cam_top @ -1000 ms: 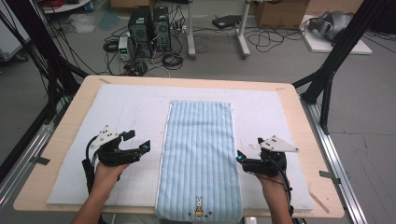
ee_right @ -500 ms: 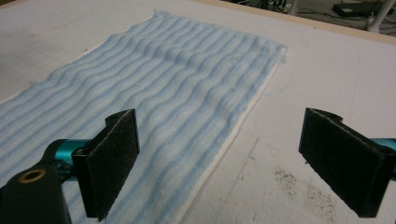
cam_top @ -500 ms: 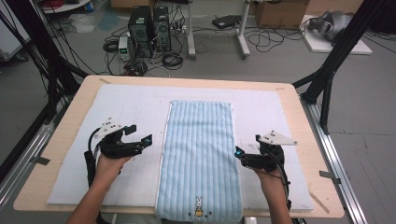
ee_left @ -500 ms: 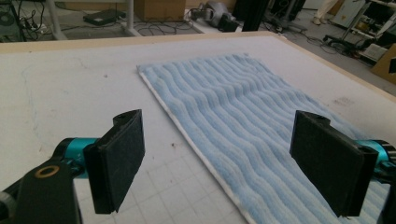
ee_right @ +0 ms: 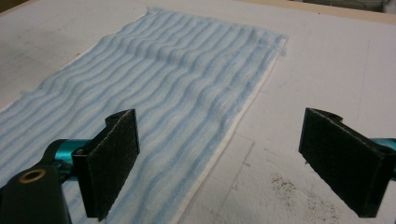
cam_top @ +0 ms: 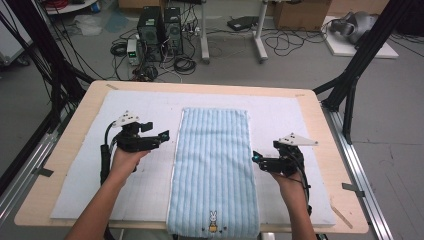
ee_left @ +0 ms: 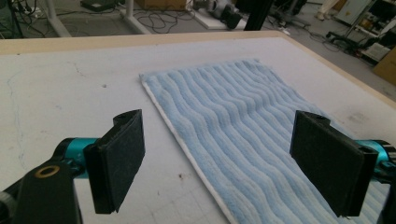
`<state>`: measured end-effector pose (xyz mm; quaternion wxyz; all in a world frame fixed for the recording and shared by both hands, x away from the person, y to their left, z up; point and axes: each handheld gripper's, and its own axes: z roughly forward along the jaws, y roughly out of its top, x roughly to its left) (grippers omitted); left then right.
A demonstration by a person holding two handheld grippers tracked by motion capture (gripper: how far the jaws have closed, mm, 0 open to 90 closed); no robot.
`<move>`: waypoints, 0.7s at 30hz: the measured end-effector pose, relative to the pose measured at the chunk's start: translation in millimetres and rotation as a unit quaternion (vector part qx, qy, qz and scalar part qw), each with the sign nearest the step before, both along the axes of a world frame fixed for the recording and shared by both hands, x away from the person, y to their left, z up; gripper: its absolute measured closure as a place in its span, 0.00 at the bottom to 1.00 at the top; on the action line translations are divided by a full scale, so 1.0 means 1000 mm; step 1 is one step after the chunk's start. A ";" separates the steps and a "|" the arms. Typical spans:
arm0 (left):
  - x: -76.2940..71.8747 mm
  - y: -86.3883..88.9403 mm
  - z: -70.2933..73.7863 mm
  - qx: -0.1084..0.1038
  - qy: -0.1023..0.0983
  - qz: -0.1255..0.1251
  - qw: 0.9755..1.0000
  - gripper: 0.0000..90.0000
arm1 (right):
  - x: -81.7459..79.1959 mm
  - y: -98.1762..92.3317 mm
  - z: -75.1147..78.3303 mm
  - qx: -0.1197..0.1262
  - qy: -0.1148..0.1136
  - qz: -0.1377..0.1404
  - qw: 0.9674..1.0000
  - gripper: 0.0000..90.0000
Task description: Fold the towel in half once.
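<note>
Moved inward and toward the far edge since a second ago: left gripper now just beside the long left side of the blue towel, right gripper at the towel's right side and nearer the front edge than the left one. Both tongs spread wide, clamped on nothing; seen in the left gripper view with one black pad over the bare white mat and the other over the ribbed cloth, and in the right gripper view likewise straddling the towel's hem. Towel spread flat down the middle of the bench, lengthwise from near the far edge to the front edge, its near end with a small rabbit motif hanging slightly over. Held by a hand each, forearms entering from the front edge.
</note>
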<state>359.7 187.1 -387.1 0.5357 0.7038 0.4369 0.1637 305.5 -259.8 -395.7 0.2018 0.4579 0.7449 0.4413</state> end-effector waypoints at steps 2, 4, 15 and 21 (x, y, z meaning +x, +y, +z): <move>0.007 -0.003 -0.001 0.003 0.006 -0.003 1.000 0.21 | -0.001 -0.001 -0.001 -0.002 -0.001 0.001 1.000 0.13; 0.015 -0.008 -0.004 0.016 0.010 0.000 1.000 0.21 | -0.002 -0.002 -0.001 -0.001 -0.004 0.000 1.000 0.13; 0.045 -0.031 -0.036 0.049 0.063 0.020 0.997 0.30 | 0.002 -0.007 -0.003 -0.002 0.003 -0.004 1.000 0.13; 0.050 -0.042 -0.049 0.057 0.078 0.014 0.995 0.40 | 0.004 -0.004 -0.005 -0.007 0.008 -0.005 1.000 0.13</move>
